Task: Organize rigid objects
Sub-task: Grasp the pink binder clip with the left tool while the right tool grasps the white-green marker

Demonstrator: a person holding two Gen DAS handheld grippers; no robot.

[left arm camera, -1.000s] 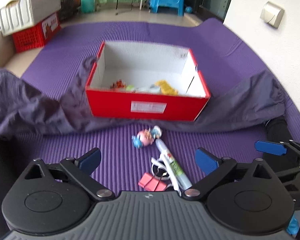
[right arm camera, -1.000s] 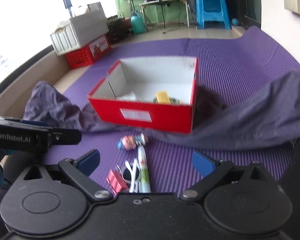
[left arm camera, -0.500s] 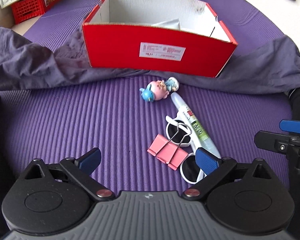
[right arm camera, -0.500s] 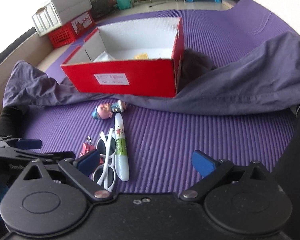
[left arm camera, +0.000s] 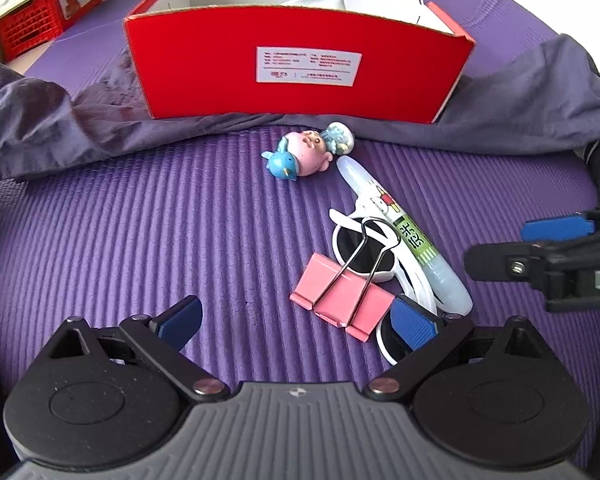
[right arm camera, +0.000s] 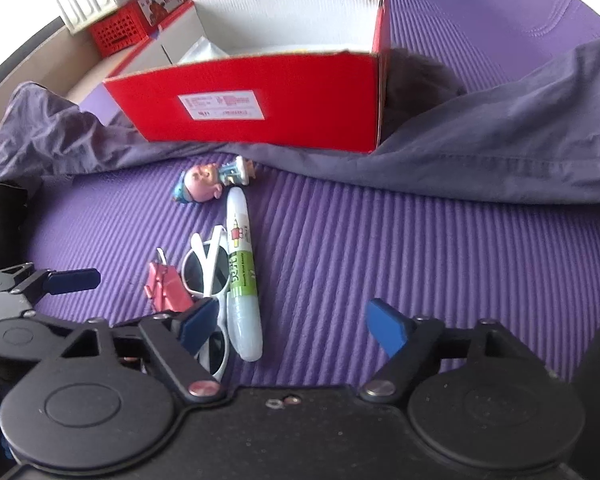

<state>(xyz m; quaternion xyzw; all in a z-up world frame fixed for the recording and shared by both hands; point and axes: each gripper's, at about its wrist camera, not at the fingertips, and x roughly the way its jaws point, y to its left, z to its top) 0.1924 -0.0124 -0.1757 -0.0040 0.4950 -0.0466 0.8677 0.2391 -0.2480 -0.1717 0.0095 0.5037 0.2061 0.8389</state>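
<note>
A pink binder clip (left arm camera: 342,302), white sunglasses (left arm camera: 366,254), a glue tube (left arm camera: 408,240) and a small pig figurine (left arm camera: 306,154) lie on the purple mat before a red box (left arm camera: 300,68). My left gripper (left arm camera: 296,322) is open, low over the mat, its right finger beside the clip. My right gripper (right arm camera: 294,326) is open, its left finger over the sunglasses (right arm camera: 212,276), with the glue tube (right arm camera: 242,284), clip (right arm camera: 166,286) and figurine (right arm camera: 212,180) ahead. The red box (right arm camera: 260,104) stands beyond.
A grey cloth (left arm camera: 40,120) lies around the box on both sides (right arm camera: 500,140). A red crate (right arm camera: 120,32) with a white box on it stands at the far left. The right gripper shows at the right edge of the left wrist view (left arm camera: 548,256).
Both grippers have come down and forward toward the items on the mat, which now look larger and nearer. Both stay open.
</note>
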